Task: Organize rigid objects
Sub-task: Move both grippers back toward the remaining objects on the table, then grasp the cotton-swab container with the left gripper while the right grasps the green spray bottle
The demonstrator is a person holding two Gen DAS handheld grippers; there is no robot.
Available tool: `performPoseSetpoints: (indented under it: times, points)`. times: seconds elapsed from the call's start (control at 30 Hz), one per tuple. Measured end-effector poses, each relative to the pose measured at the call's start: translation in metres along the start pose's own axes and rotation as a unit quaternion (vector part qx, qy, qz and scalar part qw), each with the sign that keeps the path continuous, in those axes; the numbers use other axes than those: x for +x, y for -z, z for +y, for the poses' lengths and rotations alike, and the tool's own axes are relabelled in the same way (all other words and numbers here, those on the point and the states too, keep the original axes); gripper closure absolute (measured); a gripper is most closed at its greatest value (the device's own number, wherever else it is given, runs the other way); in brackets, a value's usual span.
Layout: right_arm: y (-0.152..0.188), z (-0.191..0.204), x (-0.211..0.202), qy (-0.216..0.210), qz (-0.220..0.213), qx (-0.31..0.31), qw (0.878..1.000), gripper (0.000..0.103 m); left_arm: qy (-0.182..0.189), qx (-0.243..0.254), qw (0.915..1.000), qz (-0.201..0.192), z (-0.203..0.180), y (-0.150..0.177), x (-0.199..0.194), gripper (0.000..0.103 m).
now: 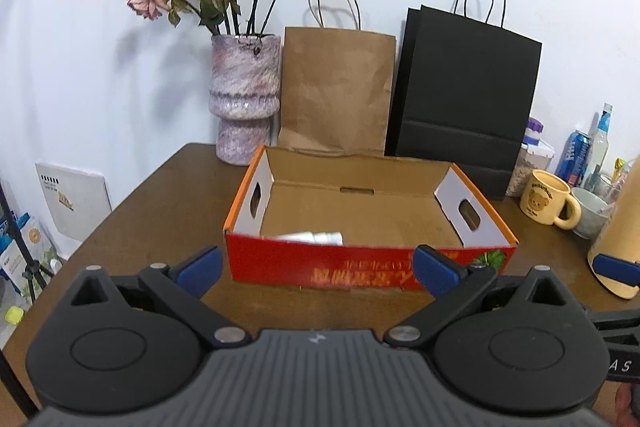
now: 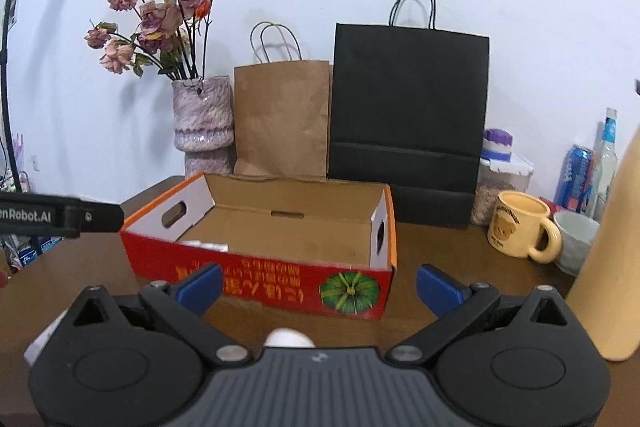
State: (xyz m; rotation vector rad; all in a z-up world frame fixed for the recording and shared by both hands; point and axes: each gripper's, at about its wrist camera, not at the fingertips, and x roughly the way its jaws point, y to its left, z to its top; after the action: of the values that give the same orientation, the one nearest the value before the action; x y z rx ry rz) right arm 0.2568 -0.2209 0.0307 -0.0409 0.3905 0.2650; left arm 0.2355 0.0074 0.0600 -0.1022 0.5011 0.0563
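Both grippers hover low in front of the red carton (image 1: pixel 360 267), which sits mid-table with its open top toward me. Left gripper (image 1: pixel 316 267): jaws spread wide, nothing between them. Right gripper (image 2: pixel 318 287): jaws also wide and empty. A tall cream bottle (image 2: pixel 612 255) stands just right of it; in the left view a blue pad seems to touch that bottle, so I read it as the likely next pick, though I can't be sure.

Doing it well, by my judgement: centre the wide jaws on the bottle's body, close squarely, lift clear of the carton's front wall, then lay it down inside rather than drop it. The yellow mug (image 2: pixel 520 227) and pale bowl (image 2: pixel 576 239) stand close behind; I'd avoid sweeping them.

Containers: the carton holds one silvery-white item (image 1: pixel 316 237) against the near-left wall, mostly hidden; the rest of its floor is bare. A small white rounded thing (image 2: pixel 289 338) pokes up just ahead of the right gripper's body; unidentifiable. The brown bag (image 1: pixel 336 91) and black bag (image 1: pixel 464 95) lean on the wall, contents unseen. The vase (image 1: pixel 244 95) holds dried roses.
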Motion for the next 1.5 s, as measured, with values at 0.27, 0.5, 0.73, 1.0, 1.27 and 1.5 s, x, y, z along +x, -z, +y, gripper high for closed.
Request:
performPoseSetpoints:
  times: [0.27, 0.5, 0.73, 1.0, 1.27, 1.5]
  points:
    - [0.037, -0.006, -0.025, 0.011, 0.032, 0.002, 0.999, 0.000, 0.003, 0.007, 0.9999, 0.012, 0.002, 0.026, -0.023, 0.000]
    - [0.063, -0.013, -0.044, 0.026, 0.052, 0.001, 0.998, 0.000, -0.007, 0.011, 0.9994, 0.032, 0.010, 0.050, -0.035, 0.000]
    - [0.088, -0.020, -0.056, 0.039, 0.080, -0.005, 0.996, 0.000, -0.015, 0.008, 0.9986, 0.050, 0.021, 0.069, -0.042, 0.000]
    - [0.112, -0.034, -0.052, 0.057, 0.117, 0.000, 0.992, 0.000, -0.025, 0.012, 0.9978, 0.061, 0.028, 0.082, -0.047, 0.000]
    - [0.114, -0.037, -0.031, 0.044, 0.136, 0.019, 0.990, 0.005, -0.026, 0.007, 0.9978, 0.061, 0.032, 0.086, -0.050, 0.000]
    - [0.114, -0.035, -0.029, 0.035, 0.115, 0.034, 0.992, 0.055, -0.031, 0.004, 0.9978, 0.059, 0.033, 0.087, -0.051, 0.000]
